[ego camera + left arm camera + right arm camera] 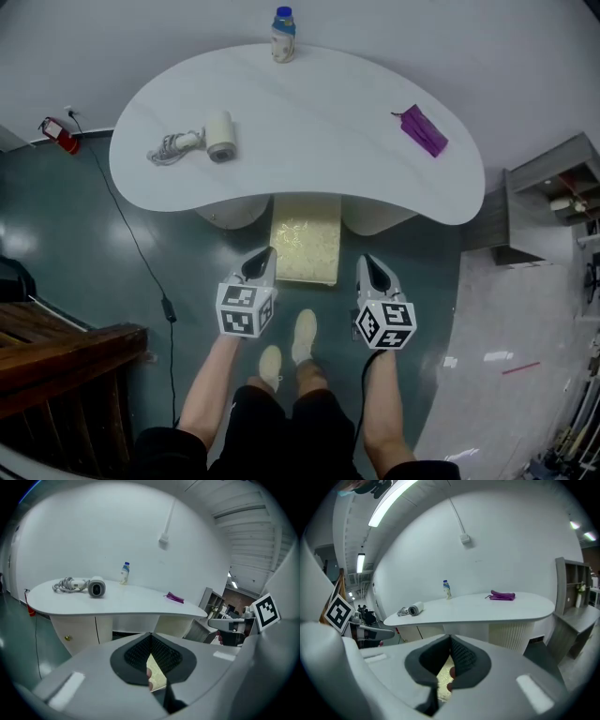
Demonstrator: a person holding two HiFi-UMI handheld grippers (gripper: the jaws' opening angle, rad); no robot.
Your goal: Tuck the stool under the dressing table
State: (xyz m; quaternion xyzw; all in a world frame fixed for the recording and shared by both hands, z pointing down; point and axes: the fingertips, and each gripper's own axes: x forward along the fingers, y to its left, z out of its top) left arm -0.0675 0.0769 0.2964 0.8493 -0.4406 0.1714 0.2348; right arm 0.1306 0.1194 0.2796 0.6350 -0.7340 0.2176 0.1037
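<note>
A white wall (487,56) and a teal floor (103,272) frame the scene, and a white kidney-shaped dressing table (309,141) is set against that wall. At the far left a red fire extinguisher (58,134) is seen on the floor, with a black cable (141,253) trailing from it. On the tabletop, from left to right, lie a corded white appliance (217,138), a blue-capped bottle (283,35) standing upright at the back edge, and a purple pouch (424,130). The bottle's contents cannot be made out through its label. A shelf unit (553,187) stands at the right, and what is kept on it is too small to identify.

The stool (306,246), topped with a pale yellow patterned cushion, stands between the table's left pedestal (234,214) and right pedestal (380,217). Its far end is already covered by the table's edge, while its near part projects toward the person's feet (289,349).

The left gripper (266,255) is held just beside the stool's near left corner and the right gripper (368,262) just off its near right corner. The stool is thus flanked, lying ahead of and below both, about equally near to each. Its long axis runs from the person toward the wall, so any remaining push would be judged to go straight along that line. Both sets of jaws are clenched together with nothing gripped, and only the cushion is glimpsed past them.
</note>
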